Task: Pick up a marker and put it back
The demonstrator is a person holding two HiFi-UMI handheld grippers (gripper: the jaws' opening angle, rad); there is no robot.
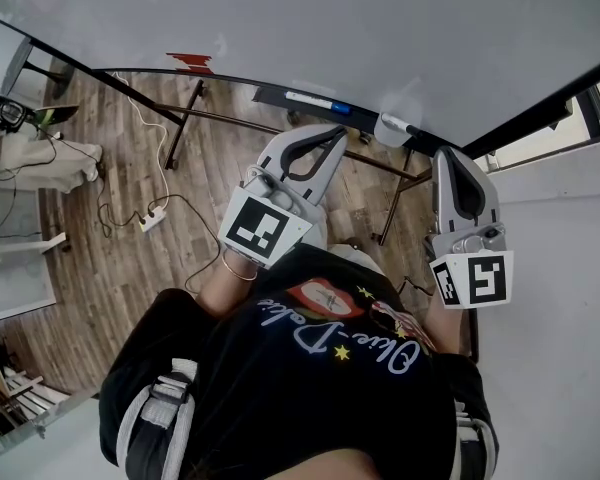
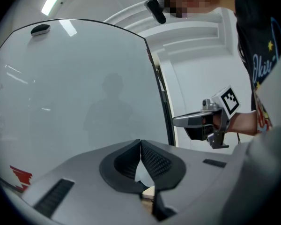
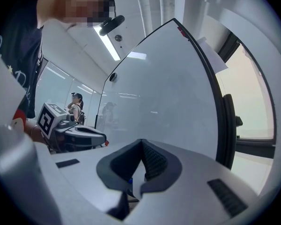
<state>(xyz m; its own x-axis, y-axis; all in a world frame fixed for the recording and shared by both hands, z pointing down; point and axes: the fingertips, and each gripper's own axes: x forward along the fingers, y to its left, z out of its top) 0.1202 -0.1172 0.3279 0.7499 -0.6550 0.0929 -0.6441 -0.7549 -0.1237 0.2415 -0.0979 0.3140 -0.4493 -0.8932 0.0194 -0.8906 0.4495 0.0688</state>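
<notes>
A white marker [image 1: 312,100] with a blue cap lies on the ledge at the foot of the whiteboard [image 1: 330,28]. A white object [image 1: 392,128] sits further right on the same ledge. My left gripper [image 1: 335,134] hangs just below the marker, shut and empty. My right gripper [image 1: 450,154] is below the ledge's right end, also shut with nothing in it. In the left gripper view the jaws [image 2: 140,143] meet before the board, with the right gripper [image 2: 177,121] beside them. In the right gripper view the closed jaws [image 3: 141,142] face the board, and a blue bit [image 3: 130,179] shows through the gap below them.
A red mark [image 1: 190,61] is at the board's lower left. The board's metal stand legs [image 1: 185,118] reach over wooden floor with a power strip [image 1: 152,218] and cables. A white wall [image 1: 570,268] stands at the right. A person [image 3: 76,106] stands far off.
</notes>
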